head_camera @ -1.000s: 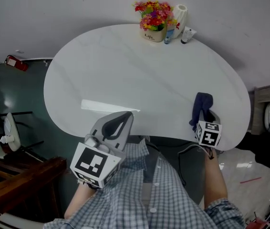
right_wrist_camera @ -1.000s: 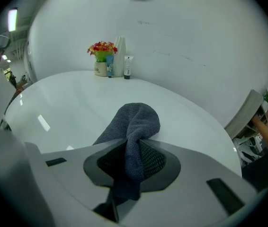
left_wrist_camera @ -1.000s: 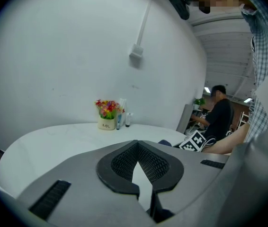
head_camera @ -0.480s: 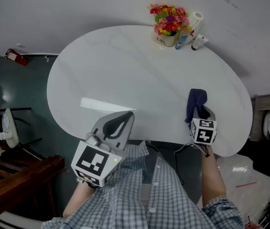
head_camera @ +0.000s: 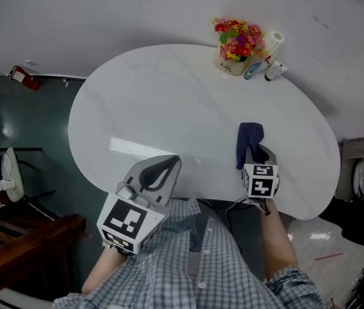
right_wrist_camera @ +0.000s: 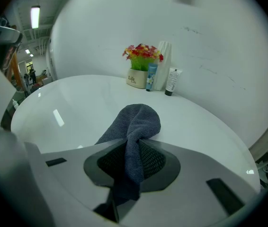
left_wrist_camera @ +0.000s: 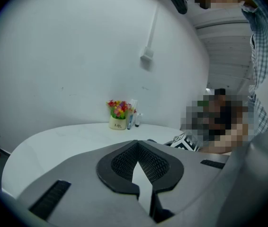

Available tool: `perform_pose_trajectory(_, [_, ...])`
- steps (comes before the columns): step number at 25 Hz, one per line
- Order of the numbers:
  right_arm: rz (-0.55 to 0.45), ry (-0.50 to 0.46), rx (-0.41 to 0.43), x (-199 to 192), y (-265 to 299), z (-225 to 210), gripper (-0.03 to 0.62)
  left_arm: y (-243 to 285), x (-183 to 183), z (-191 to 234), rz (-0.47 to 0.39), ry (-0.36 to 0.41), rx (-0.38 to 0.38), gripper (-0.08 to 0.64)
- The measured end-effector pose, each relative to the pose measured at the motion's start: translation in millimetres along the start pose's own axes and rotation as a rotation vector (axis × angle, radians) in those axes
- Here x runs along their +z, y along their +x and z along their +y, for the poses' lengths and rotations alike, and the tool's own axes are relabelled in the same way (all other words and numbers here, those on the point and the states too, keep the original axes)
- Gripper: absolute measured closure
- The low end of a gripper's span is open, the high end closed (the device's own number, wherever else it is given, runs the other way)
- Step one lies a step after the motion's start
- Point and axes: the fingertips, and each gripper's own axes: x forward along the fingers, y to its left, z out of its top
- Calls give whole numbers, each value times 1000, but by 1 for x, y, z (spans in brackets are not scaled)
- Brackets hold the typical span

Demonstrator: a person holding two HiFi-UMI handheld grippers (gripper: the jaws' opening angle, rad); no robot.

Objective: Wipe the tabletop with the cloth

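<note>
White tabletop (head_camera: 169, 102): dark blue cloth (head_camera: 249, 140) lies near right front edge, long axis pointing away from person, bunched end forward. Right gripper (head_camera: 260, 153) pinches cloth's near end. Left gripper (head_camera: 171, 164) closed, empty, at front edge.

left hand-held gripper (head_camera: 168, 165) closed; right hand-held gripper (head_camera: 257, 153) clamps cloth (head_camera: 249, 138).

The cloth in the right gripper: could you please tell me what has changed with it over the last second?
The right gripper, shut on the cloth, has slid it leftward across the tabletop, away from the table's right end. Nothing was taken hold of or let go. The left gripper stays shut and empty at the near edge, and the flower pot has not moved on the table.
</note>
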Motion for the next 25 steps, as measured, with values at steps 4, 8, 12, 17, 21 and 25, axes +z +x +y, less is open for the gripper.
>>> perform_pose_trajectory(4, [-17,-50,73,16,6,38,523,0,0,1,-11,3,-2,554])
perform_pose_trajectory(8, [-38,-94,144,31,9,81,523,-2,0,2,-20,0,-3,554])
perform_pose_trajectory(12, [-58,-155,196,43,10,117,523,-8,-3,6,-25,-9,2,554])
perform_pose_trajectory(17, [-90,-279,272,58,10,165,523,-17,-10,16,-17,-16,5,554])
perform_pose_trajectory(21, [-99,-334,329,62,6,200,523,-18,-14,19,-15,-16,-11,554])
perform_pose_trajectory(25, [-101,-383,379,62,3,224,523,-20,-18,22,-10,-15,-29,554])
